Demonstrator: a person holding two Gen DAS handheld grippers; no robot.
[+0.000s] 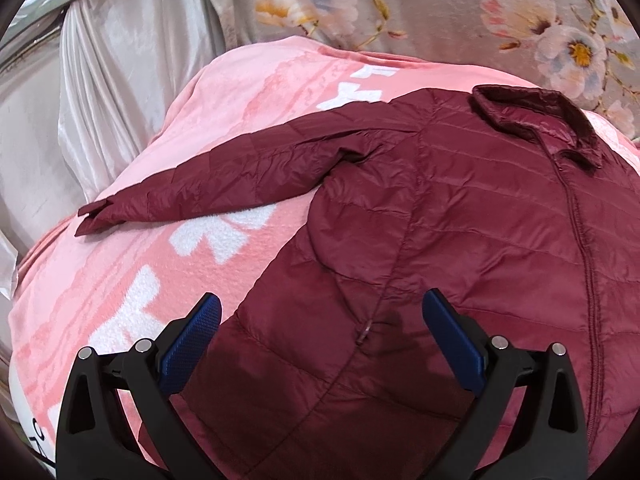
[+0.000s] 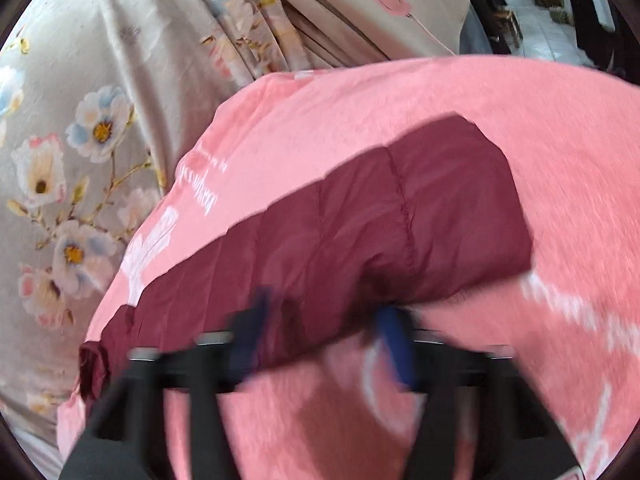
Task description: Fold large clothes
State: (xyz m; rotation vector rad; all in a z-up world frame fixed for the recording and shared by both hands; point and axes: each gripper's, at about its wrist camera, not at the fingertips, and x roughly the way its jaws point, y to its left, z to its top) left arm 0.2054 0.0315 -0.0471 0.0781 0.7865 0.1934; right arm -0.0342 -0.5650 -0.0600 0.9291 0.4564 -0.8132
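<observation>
- My left tongs (image 1: 320,320) stand wide apart with nothing between the pads; they hover just over the lower body of the maroon puffer jacket (image 1: 460,240), beside its side seam, which I judge is where a fold would start.
- The jacket lies front up and zipped on the pink blanket (image 1: 132,280), spread flat so I can fold it. Its collar (image 1: 536,120) sits far ahead and to the right of the left tongs, and one sleeve (image 1: 224,184) stretches out ahead and to the left, cuff resting on the blanket.
- My right tongs (image 2: 324,320) are smeared with motion. The blue pads look partly closed, with the edge of the other sleeve (image 2: 380,220) right at their tips; I cannot tell whether they pinch it or only frame it.
- That sleeve runs from lower left to upper right ahead of the right tongs, its end lying flat on the blanket.
- The jacket's hem is cut off below the left tongs, and the flowered cloth (image 2: 80,140) behind hides whatever lies beyond the blanket.
</observation>
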